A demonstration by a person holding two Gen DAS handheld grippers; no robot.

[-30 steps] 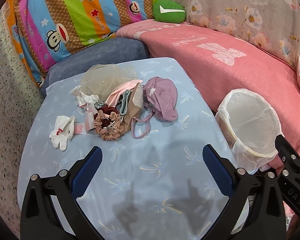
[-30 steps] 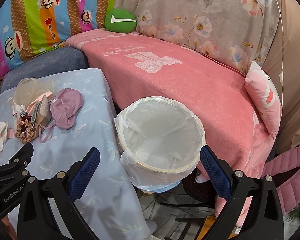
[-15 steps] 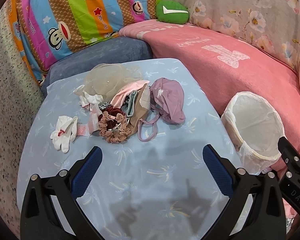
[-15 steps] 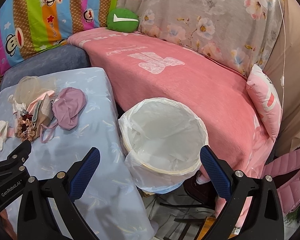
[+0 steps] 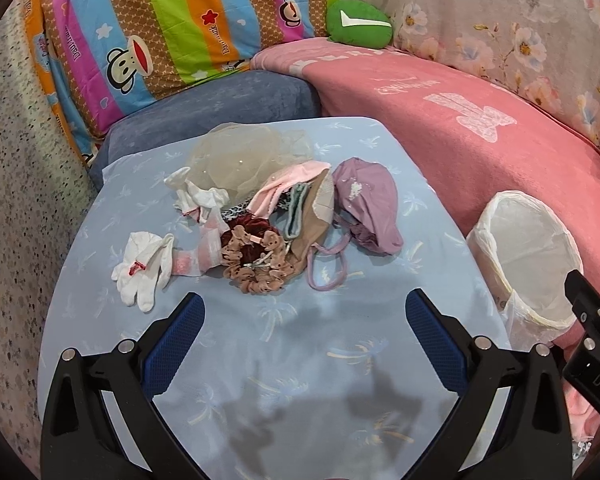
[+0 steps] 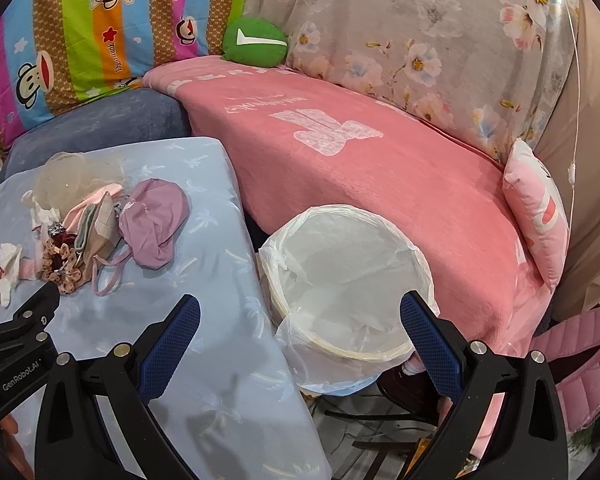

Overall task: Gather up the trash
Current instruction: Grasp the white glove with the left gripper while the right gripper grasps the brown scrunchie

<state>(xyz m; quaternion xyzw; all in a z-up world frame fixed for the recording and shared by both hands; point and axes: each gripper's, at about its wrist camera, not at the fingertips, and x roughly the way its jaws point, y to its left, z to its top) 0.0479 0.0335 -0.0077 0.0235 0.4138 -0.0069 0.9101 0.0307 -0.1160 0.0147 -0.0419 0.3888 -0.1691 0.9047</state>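
Left wrist view shows the left gripper (image 5: 302,318) spread wide above the table (image 5: 340,360), right gripper (image 6: 300,320) likewise spread, over the lined bin (image 6: 352,284) beside that table.

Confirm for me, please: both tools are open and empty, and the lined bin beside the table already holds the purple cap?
Not quite. The bin holds only its liner, as the right wrist view shows; the purple cap lies on the table. Both tools, left and right, are open and empty.
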